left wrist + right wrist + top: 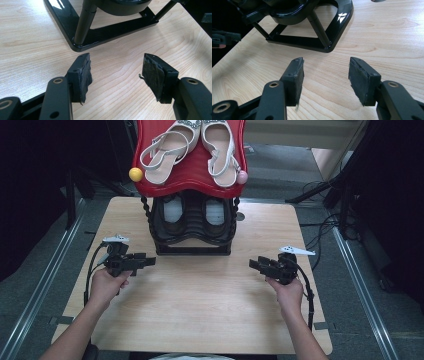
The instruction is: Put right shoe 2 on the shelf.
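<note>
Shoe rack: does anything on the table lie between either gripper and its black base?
Nothing visible does. The left gripper and right gripper both stand open, with bare wooden table between each and the shoe rack. In the gripper views, only wood grain separates the jaws from the rack's black base.

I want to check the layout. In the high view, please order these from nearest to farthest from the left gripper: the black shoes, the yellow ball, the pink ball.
From the left gripper:
1. black shoes, lower shelf, just beyond it to the right.
2. yellow ball, left edge of the red shelf, above.
3. pink ball, the shelf's right edge, farthest.
</note>
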Tool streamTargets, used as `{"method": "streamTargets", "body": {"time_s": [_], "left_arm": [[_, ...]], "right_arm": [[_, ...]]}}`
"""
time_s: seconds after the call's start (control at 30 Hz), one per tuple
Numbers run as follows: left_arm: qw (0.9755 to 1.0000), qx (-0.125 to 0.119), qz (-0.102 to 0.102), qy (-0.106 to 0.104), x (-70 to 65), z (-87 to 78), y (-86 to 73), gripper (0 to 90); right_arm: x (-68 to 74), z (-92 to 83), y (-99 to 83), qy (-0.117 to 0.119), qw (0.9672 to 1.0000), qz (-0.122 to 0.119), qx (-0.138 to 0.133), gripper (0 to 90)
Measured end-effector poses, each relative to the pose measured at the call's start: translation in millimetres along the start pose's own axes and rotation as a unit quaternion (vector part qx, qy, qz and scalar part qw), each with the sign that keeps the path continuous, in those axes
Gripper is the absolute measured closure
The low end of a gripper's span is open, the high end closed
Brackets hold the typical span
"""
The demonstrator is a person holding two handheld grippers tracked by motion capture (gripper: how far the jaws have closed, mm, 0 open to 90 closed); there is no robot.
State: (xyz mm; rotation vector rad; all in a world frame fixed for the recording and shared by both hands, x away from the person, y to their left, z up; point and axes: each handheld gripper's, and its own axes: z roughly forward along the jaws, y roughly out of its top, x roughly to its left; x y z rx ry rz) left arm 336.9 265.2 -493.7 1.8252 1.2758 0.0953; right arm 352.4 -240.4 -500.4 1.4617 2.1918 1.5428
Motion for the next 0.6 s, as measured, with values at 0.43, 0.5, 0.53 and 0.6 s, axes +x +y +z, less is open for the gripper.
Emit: {"method": "streamTargets", "body": {"time_s": [0.43,0.5,0.53,0.6], "left_arm": [[0.9998,0.009,0.013,0.013,-3.0,4.1,-0.9,35.3],[0.9995,0.009,0.023,0.02,-4.6,5.5,-1.6,35.2],[0.9994,0.009,0.026,0.019,-5.4,6.4,-1.9,35.0],[0.9991,0.011,0.034,0.024,-7.9,9.3,-2.6,31.3]], "right_arm": [[-0.6,1.5,-0.2,-0.002,1.0,-0.005,0.007,46.5],[-0.8,1.9,-0.3,-0.003,1.0,-0.006,0.007,45.0],[-0.6,2.1,-0.4,-0.003,0.9999,-0.006,0.008,43.6],[-0.9,3.3,-0.7,-0.003,0.9999,-0.006,0.013,42.6]]}}
